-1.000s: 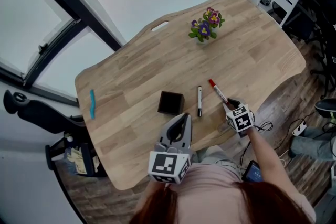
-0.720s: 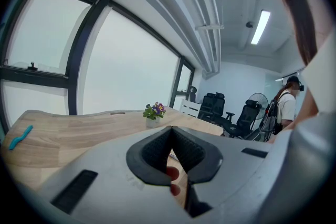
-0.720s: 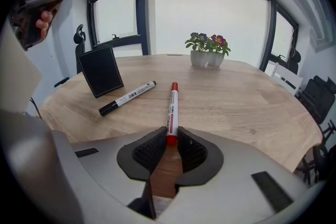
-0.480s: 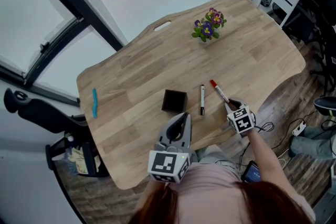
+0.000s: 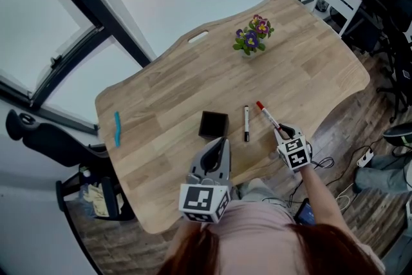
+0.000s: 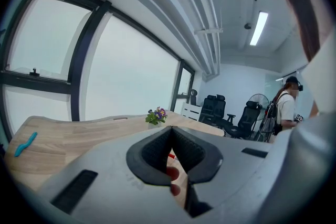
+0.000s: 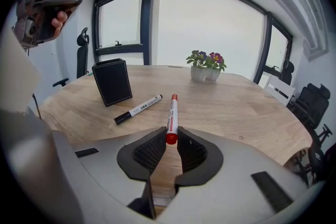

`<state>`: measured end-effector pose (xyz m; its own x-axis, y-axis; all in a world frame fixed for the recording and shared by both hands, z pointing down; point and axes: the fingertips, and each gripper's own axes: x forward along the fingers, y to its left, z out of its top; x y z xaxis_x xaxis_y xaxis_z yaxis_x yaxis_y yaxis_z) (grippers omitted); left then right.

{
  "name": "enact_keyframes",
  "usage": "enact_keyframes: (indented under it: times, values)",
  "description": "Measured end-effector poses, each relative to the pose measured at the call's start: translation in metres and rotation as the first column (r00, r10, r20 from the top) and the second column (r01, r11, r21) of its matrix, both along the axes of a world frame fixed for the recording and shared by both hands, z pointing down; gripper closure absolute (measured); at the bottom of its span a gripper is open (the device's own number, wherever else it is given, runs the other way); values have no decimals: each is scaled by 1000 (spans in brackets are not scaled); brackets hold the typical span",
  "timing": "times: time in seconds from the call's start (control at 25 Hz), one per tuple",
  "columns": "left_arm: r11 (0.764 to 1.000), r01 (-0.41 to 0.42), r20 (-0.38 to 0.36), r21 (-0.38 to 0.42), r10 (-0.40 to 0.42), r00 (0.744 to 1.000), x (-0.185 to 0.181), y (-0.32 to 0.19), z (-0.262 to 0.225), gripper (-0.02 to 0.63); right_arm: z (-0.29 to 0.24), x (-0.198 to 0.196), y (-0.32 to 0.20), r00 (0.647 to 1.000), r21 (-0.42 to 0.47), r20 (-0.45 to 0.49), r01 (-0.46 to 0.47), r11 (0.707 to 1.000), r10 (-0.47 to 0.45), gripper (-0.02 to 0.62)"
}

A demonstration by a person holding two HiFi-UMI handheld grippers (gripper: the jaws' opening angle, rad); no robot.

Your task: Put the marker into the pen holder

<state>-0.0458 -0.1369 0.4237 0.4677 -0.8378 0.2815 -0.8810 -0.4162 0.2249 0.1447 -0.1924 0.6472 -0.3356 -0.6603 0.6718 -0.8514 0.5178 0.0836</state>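
Red marker (image 5: 268, 116): flat on the surface (image 5: 167, 93), lower right of centre.
Right gripper (image 7: 168, 136): fingers narrow, pinching its near end.
Left gripper (image 6: 170, 131): fingers together, empty.

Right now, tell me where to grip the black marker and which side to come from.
I'd take the black marker at the middle of its white barrel, coming down from above with the fingers across its length. It lies flat on the table, apart from the holder and the red marker, so both long sides are free.
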Motion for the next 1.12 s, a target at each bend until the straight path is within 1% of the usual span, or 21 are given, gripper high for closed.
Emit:
enact_keyframes:
  times: [0.12,0.24,0.6,0.96,1.12]
  values:
    - [1000,6,2,4,-6,1000,-1,2,-3,604,-9,3,6,999,6,15,-39,999,39,535]
    - [1000,11,-1,16,-11,1000,-2,1,-7,604,-20,3,9,998,21,31,-56,998,56,535]
    - [999,25,-6,41,-25,1000,-12,-7,-12,604,-55,-6,15,994,79,102,-56,995,47,535]
    - [999,24,-13,46,-24,1000,-14,-9,-13,604,-86,-22,23,984,121,177,-43,992,21,535]
    - [998,34,-19,51,-33,999,-18,-9,-14,604,-100,-27,23,977,159,212,-62,985,27,537]
